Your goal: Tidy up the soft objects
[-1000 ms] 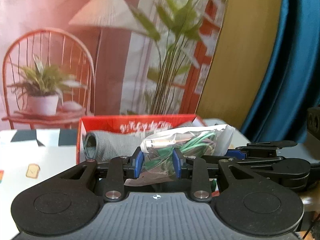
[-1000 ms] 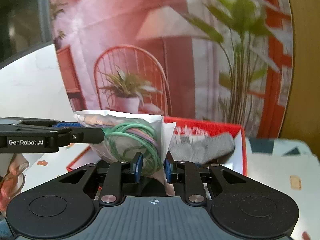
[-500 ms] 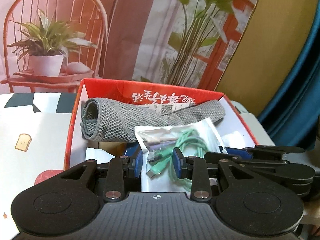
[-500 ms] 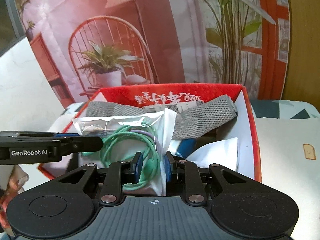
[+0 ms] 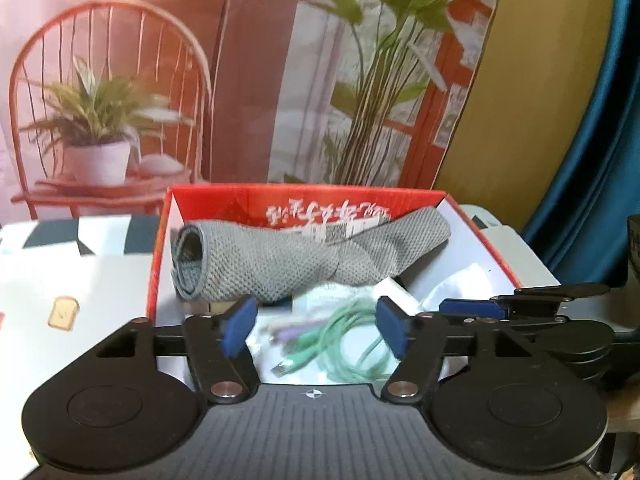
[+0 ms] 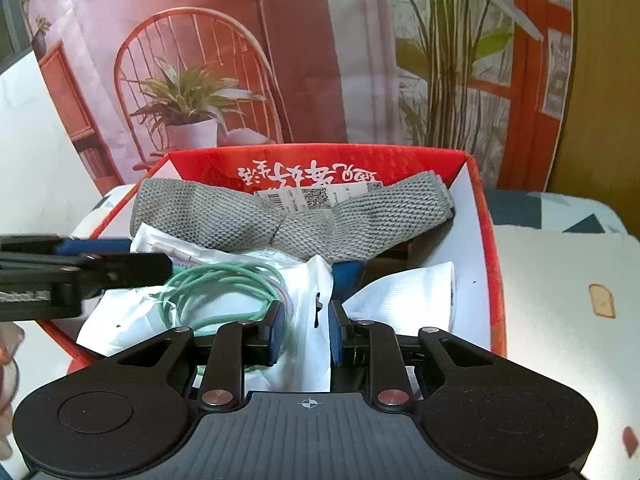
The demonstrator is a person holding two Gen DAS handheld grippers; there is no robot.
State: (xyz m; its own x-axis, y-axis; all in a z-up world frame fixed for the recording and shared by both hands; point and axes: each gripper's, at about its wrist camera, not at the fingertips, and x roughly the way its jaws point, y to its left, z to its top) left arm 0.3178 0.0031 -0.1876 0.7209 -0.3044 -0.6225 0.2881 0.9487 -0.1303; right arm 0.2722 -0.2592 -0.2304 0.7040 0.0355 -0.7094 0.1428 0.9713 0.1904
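Observation:
A clear plastic bag of green cables (image 5: 332, 340) (image 6: 224, 292) lies inside the red cardboard box (image 5: 304, 200) (image 6: 486, 240), in front of a rolled grey knit cloth (image 5: 288, 260) (image 6: 304, 220). My left gripper (image 5: 316, 328) is open wide, its blue pads either side of the bag and not touching it. My right gripper (image 6: 306, 332) has its pads a little apart around the bag's white edge (image 6: 312, 320). White socks (image 6: 416, 296) lie at the box's right.
The box stands on a white table (image 5: 80, 280) with printed toast pictures (image 6: 602, 300). A backdrop picturing a chair and plants hangs behind. A blue curtain (image 5: 592, 140) is at the right. Each gripper shows in the other's view (image 5: 540, 304) (image 6: 80, 268).
Both grippers lowered the cable bag into the box. My left gripper opened wide and let go. My right gripper's pads parted slightly.

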